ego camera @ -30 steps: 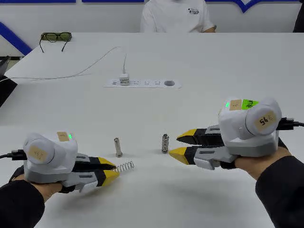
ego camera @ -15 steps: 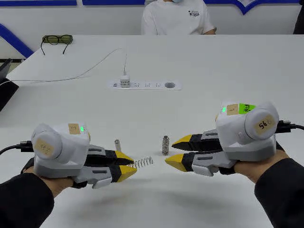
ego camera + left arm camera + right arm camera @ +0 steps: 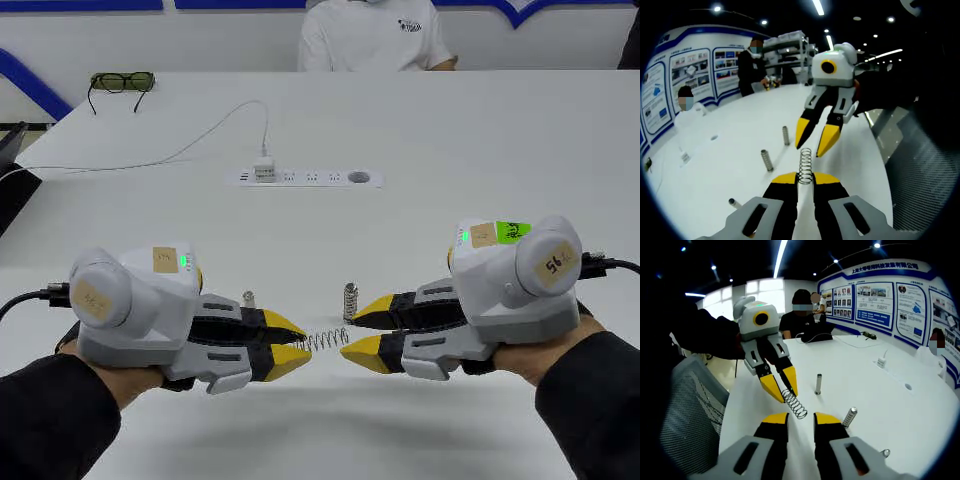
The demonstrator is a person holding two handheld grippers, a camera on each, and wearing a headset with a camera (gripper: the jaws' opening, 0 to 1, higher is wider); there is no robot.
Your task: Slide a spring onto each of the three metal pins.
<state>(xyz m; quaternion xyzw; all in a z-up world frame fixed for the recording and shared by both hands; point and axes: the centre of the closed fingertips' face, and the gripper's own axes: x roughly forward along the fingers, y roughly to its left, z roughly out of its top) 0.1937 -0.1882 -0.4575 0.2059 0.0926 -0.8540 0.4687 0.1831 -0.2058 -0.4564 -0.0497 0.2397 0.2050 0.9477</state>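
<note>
A: Spring point(image 3: 327, 339), where does it lie?
B: Held level over the near part of the bench point(image 3: 480, 150). One end is pinched in the left gripper point(image 3: 303, 342), whose jaws are pressed together on it. The free end points into the spread jaws of the right gripper point(image 3: 350, 334). Whether it touches them, cannot tell.

A: Pins?
B: Two stand upright just behind the tips. The bare pin point(image 3: 248, 298) is on the left gripper's side, the pin with a spring on it point(image 3: 349, 298) on the right's.

A: What do the views add?
B: Left gripper view: the coil rises straight from its own yellow tips, with the other gripper's tips just beyond. Both gripper views show a small metal piece point(image 3: 734, 202) on the bench, too small to name. Head view shows a power strip point(image 3: 300, 178) mid-bench and glasses point(image 3: 120, 80) at the far left corner.

A: Anything hidden?
B: In the head view, the bare pin's lower part is behind the left gripper.
</note>
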